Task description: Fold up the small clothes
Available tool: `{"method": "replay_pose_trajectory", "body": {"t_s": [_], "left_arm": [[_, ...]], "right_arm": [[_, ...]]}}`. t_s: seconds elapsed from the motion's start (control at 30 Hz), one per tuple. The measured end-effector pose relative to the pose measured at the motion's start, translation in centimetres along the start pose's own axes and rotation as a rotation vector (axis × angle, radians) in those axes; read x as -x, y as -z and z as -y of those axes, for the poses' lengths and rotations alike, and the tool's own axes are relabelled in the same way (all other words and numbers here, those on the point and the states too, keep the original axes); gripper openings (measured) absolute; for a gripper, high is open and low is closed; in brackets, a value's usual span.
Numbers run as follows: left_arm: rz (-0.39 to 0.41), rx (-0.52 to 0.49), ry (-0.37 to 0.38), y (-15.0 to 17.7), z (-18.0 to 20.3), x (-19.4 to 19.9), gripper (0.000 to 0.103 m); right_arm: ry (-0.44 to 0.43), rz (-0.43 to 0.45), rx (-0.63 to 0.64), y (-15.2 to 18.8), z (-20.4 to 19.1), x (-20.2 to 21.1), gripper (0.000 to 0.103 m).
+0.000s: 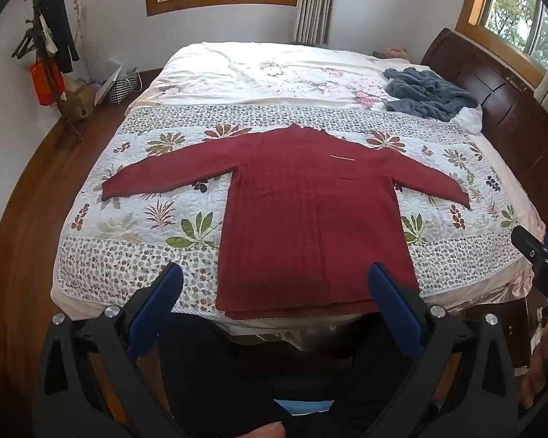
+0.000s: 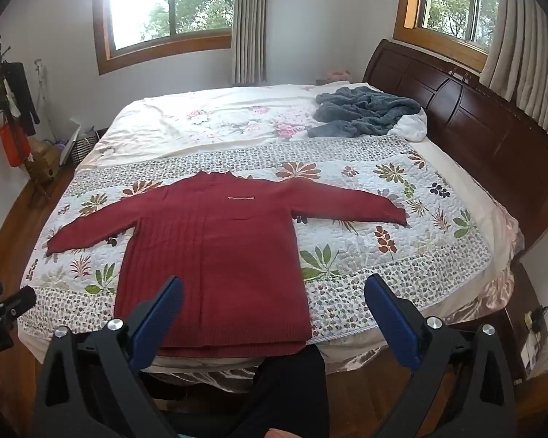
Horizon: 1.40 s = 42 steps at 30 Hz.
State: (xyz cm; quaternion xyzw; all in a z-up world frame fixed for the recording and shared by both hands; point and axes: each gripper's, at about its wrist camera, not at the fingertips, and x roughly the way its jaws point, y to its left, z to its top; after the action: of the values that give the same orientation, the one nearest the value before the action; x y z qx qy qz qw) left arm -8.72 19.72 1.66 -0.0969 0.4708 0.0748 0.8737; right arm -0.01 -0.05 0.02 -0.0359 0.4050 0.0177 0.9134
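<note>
Tools (image 1: 276, 279) (image 2: 274, 292) wide open, empty

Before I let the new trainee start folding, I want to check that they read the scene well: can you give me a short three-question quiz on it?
1. True or false: the red sweater lies flat with both sleeves spread out.
2. What does the sweater rest on? A) bare wooden floor B) the floral quilt C) the headboard
3. Fill in: the crumpled blue-grey blanket lies near the ____ of the bed.

Key:
1. True. Both the left gripper and the right gripper are open and hold nothing.
2. B
3. Headboard
</note>
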Motion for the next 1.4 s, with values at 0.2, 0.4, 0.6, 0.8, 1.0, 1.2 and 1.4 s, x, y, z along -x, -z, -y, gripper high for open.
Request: {"method": "replay_pose_trajectory", "body": {"t_s": [0.2, 0.4, 0.6, 0.8, 1.0, 1.2, 1.4], "left_arm": [[0.001, 0.000, 0.001, 0.0, 0.0, 0.0, 0.100], [0.006, -0.001, -0.001, 0.1, -0.1, -0.1, 0.100], [0.009, -0.003, -0.006, -0.1, 0.0, 0.2, 0.100], [0.010, -0.004, -0.006, -0.3, -0.1, 0.3, 0.100], [0.023, -0.006, -0.007, -0.5, -0.2, 0.7, 0.100], [0.028, -0.009, -0.006, -0.4, -0.3, 0.8, 0.100], [0.032, -0.008, -0.006, -0.4, -0.2, 0.9, 0.100]], "right_arm": [[0.003, 0.004, -0.002, 0.0, 0.1, 0.0, 0.099], [0.002, 0.003, -0.004, -0.1, 0.2, -0.2, 0.099], [0.002, 0.007, 0.002, 0.0, 0.0, 0.1, 0.099], [-0.002, 0.008, 0.007, -0.9, 0.1, 0.3, 0.099], [0.000, 0.018, 0.013, -0.7, -0.3, 0.4, 0.099], [0.002, 0.017, 0.013, -0.8, -0.3, 0.3, 0.099], [0.004, 0.027, 0.013, -0.6, -0.5, 0.5, 0.099]]}}
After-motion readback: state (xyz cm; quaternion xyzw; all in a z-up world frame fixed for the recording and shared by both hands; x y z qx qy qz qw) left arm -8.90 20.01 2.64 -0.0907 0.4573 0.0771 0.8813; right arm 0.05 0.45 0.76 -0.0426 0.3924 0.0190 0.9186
